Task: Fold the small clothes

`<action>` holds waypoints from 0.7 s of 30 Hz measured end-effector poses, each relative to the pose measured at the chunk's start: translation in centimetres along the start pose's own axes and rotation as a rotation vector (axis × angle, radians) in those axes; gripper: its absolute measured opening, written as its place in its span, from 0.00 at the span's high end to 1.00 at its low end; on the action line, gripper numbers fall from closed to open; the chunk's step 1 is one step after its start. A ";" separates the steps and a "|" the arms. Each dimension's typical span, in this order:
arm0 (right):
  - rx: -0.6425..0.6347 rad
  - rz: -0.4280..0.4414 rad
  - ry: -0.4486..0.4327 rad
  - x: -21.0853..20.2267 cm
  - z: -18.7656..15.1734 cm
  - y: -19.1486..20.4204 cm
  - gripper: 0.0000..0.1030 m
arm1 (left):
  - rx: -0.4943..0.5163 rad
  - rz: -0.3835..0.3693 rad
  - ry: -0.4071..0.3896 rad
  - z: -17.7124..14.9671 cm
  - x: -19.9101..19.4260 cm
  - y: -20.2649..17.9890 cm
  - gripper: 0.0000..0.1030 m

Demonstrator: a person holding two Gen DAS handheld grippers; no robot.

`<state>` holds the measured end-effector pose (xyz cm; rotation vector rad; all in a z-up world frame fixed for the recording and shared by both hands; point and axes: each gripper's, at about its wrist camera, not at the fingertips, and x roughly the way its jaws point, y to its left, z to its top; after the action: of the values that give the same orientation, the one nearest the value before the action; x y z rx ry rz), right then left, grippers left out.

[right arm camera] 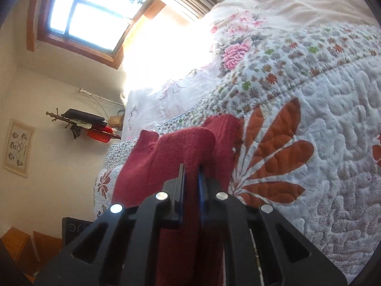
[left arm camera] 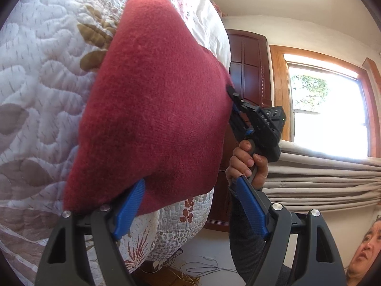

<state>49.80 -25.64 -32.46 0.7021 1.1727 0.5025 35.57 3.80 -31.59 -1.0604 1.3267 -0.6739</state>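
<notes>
Left wrist view: 1 red knit sweater (left arm camera: pixel 152 109) lies spread on the quilt (left arm camera: pixel 42 76), body flat, fold in progress by my read. Left gripper (left arm camera: pixel 190 205) jaws spread wide, 1 blue finger (left arm camera: pixel 129 207) touching the sweater's near hem, nothing clamped. 1 right gripper (left arm camera: pixel 234 95) bites the sweater's far edge; 1 hand (left arm camera: pixel 247 164) on its handle. 1 window (left arm camera: pixel 326 104) beyond the sweater.

Right wrist view: right gripper (right arm camera: pixel 190 174) clenched on red knit. Sweater (right arm camera: pixel 181 150) bunched ahead on the quilt (right arm camera: pixel 321 131); sleeves and final folds look left to do.
</notes>
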 end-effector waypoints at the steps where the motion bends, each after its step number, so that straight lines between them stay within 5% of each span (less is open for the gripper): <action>1: 0.020 -0.006 0.012 0.5 -0.3 -1.2 0.83 | -0.007 0.005 0.003 -0.1 0.0 0.0 0.23; 3: 0.042 0.050 -0.005 -0.4 -1.3 -2.0 0.74 | -0.030 0.011 0.010 -0.4 -0.6 -0.7 0.23; 5: 0.038 0.061 -0.043 -2.4 -2.2 -1.8 0.52 | 0.002 -0.021 0.011 -0.5 -1.5 -2.9 0.23; 11: 0.115 0.135 0.049 -2.4 -3.0 -3.4 0.34 | 0.116 -0.090 -0.012 1.1 -1.7 -7.2 0.21; 12: 0.109 0.150 0.079 -1.5 -3.0 -3.3 0.35 | 0.106 -0.084 -0.003 1.6 -1.1 -7.0 0.21; 13: 0.091 0.153 0.101 -0.8 -3.0 -2.8 0.51 | 0.094 -0.077 0.018 1.9 -0.3 -6.7 0.21; 14: 0.072 0.136 0.112 -0.1 -2.9 -2.3 0.79 | 0.087 -0.058 0.036 2.1 0.3 -6.1 0.21; 18: 0.050 0.098 0.111 1.5 -2.0 -1.5 0.81 | 0.062 0.046 0.066 2.4 2.0 -3.2 0.22; 21: 0.056 0.107 0.109 0.8 -2.1 -1.4 0.72 | 0.036 0.028 0.052 2.1 1.3 -2.9 0.22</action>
<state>48.09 -25.57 -34.38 0.7969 1.2598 0.6061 38.32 1.92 -29.79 -0.9995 1.3670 -0.7061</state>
